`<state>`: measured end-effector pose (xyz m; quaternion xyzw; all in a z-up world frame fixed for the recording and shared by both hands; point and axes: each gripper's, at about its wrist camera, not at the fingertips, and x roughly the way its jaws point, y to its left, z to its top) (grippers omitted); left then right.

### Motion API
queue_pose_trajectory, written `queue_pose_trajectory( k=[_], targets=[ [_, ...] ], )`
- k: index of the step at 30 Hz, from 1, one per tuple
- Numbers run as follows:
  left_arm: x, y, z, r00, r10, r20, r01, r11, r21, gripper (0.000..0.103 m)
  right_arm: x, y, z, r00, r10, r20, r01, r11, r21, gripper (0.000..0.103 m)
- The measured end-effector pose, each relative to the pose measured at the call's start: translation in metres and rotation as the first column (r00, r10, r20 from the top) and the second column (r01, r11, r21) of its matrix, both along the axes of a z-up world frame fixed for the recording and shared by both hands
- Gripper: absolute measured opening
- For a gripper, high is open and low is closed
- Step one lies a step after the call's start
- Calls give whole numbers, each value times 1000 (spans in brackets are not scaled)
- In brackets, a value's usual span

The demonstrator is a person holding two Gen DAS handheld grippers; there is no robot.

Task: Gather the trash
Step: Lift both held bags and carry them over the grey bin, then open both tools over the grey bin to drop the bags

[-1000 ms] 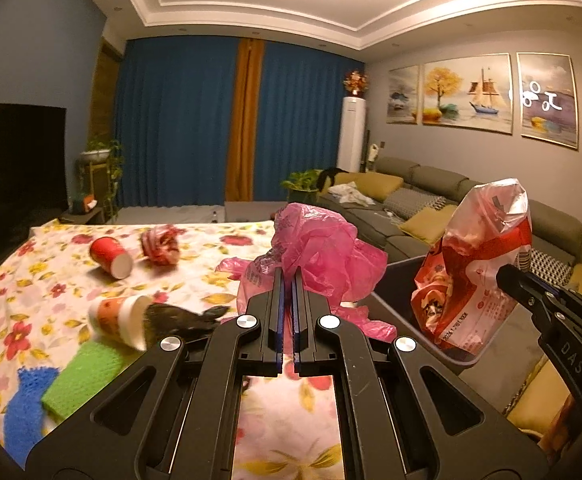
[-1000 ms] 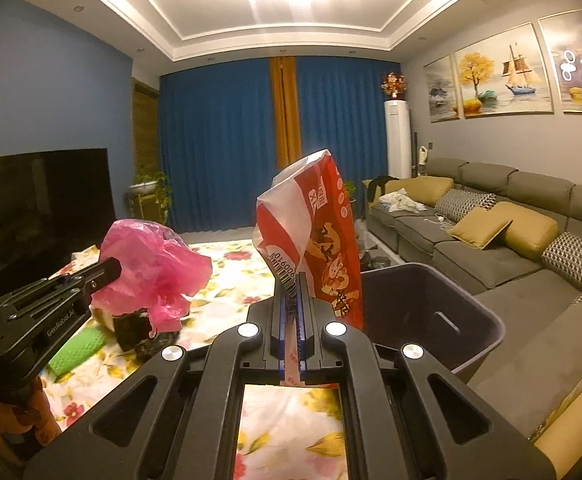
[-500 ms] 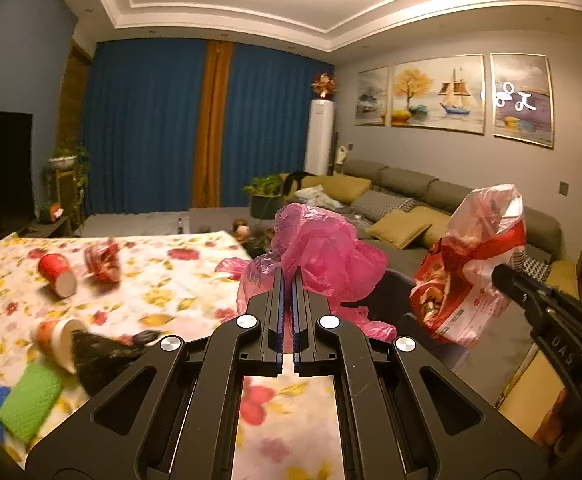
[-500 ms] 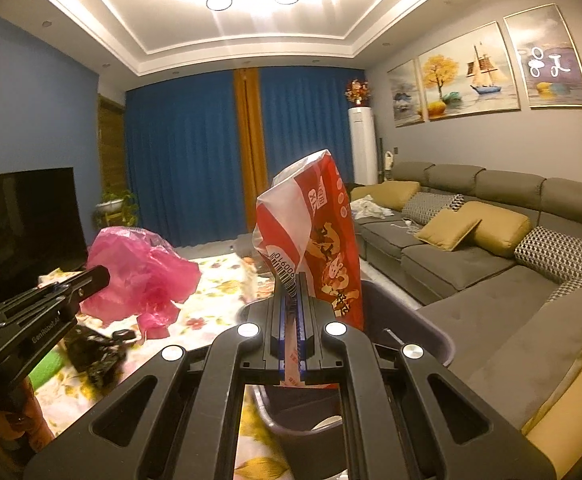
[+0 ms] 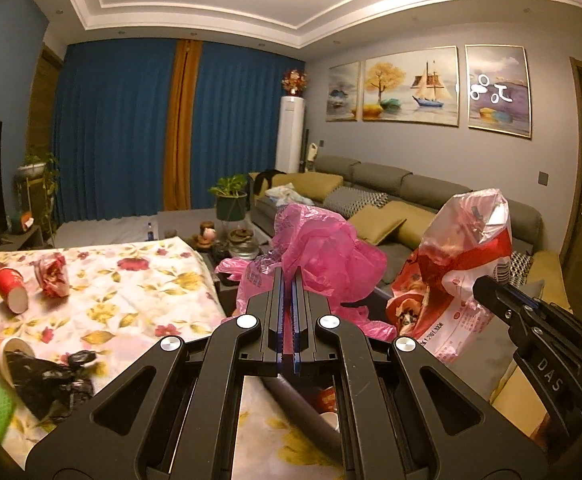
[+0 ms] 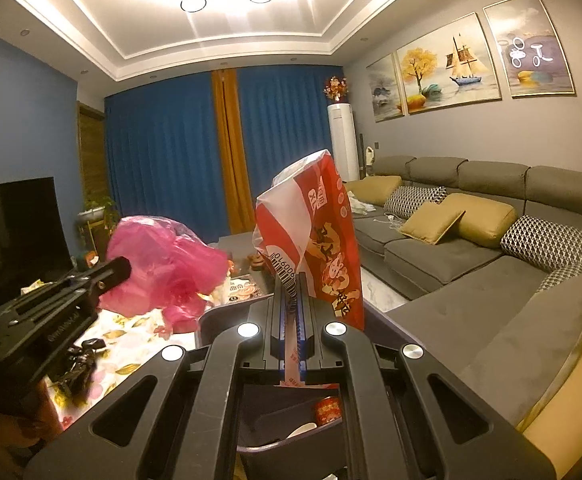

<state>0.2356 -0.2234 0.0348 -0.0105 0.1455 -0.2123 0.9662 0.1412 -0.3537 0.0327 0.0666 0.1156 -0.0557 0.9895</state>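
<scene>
The crumpled pink plastic bag (image 5: pixel 323 248) is clamped in the left gripper (image 5: pixel 289 280), the red-and-white snack packet (image 6: pixel 315 240) in the right gripper (image 6: pixel 291 300), both above the dark grey plastic bin (image 6: pixel 227 312), which holds a red can (image 6: pixel 328 410) and white scraps.
</scene>
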Motion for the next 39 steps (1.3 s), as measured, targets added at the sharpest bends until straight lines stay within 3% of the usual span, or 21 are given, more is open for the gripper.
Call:
queue_pose_trajectory(
  k=[39],
  targets=[
    [46,-33,-22,997,-53,-62,53,999,-1,2,21,-18,-9,1000,-2,-2,2,998,60,5]
  ],
)
